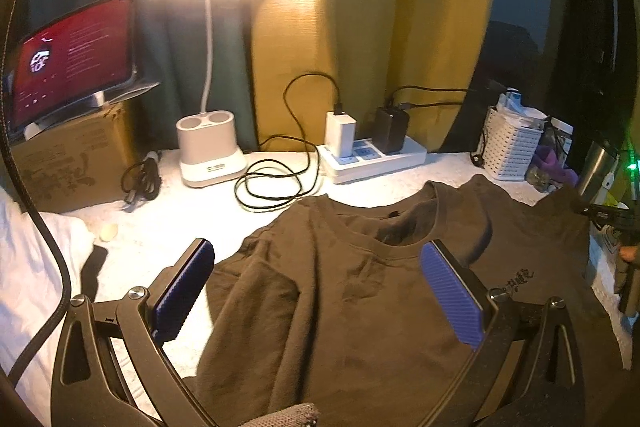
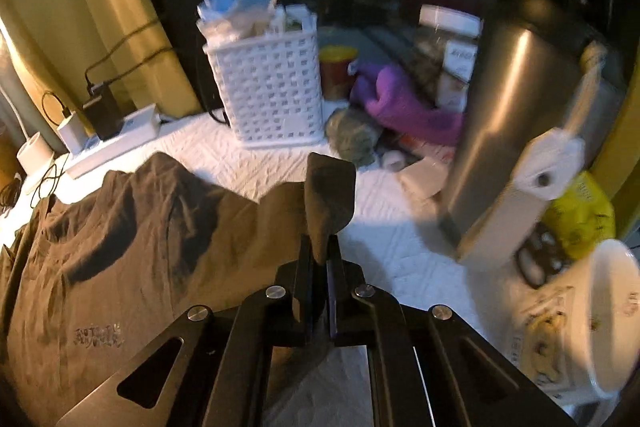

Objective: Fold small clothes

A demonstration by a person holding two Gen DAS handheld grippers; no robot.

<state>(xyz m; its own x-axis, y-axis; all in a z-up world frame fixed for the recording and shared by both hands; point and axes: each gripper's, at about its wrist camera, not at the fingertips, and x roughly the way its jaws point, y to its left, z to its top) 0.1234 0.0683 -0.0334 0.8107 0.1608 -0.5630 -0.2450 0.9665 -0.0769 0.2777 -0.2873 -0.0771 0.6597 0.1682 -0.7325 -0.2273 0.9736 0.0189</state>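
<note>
The left gripper points downward with jaws spread wide above the brown shirt lying on the white bedsheet — the right gripper, also tilted down, pinches the shirt's sleeve edge.

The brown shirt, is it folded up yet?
Not yet. The brown shirt lies mostly spread on the white cover, no finished fold showing. The right gripper has its jaws shut on one edge, lifting it. The left gripper hangs open above the collar. All the folding is left.
</note>
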